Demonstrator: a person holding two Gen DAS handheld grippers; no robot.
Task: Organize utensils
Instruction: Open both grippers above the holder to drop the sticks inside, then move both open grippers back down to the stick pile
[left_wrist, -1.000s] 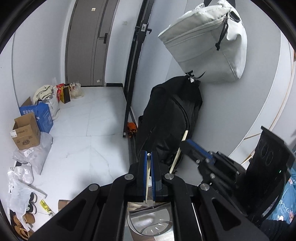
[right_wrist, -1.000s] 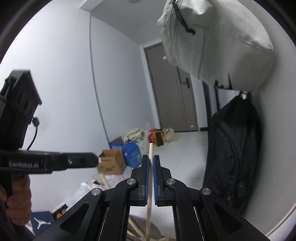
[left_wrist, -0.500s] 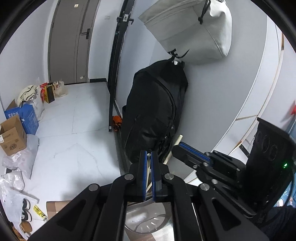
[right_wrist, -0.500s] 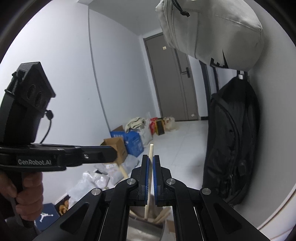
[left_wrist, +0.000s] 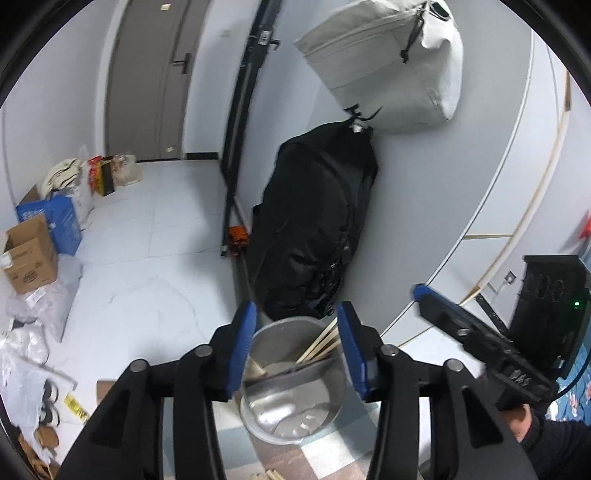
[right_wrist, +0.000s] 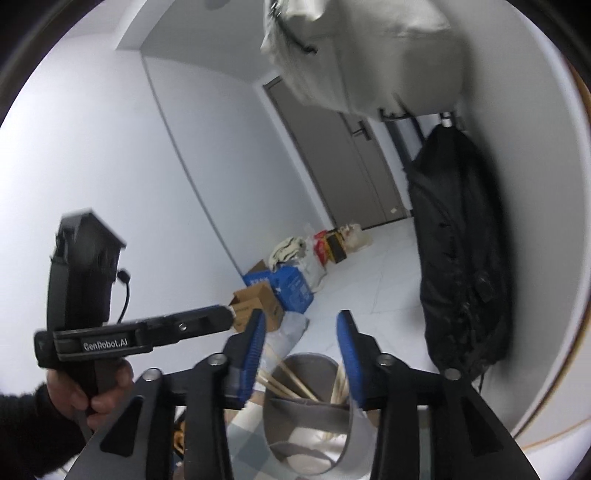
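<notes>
Two grippers: left (left_wrist: 295, 347) and right (right_wrist: 300, 350) are opening, nothing clamped.
Hidden: chopstick (left_wrist: 320, 341) ends are cut off by cup (left_wrist: 295, 413) rim.
Cup: chopsticks are held.

Your left wrist camera looks steeply down, close above metal holder (left_wrist: 295, 373). Your right wrist camera looks flatter, down hallway toward grey door (right_wrist: 343, 162). Both views share holder (right_wrist: 306, 413), black bag (left_wrist: 314, 236) and hallway floor.

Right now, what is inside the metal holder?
Wooden chopsticks lean inside the metal holder, resting against its rim. Its divider hides their lower ends.
</notes>
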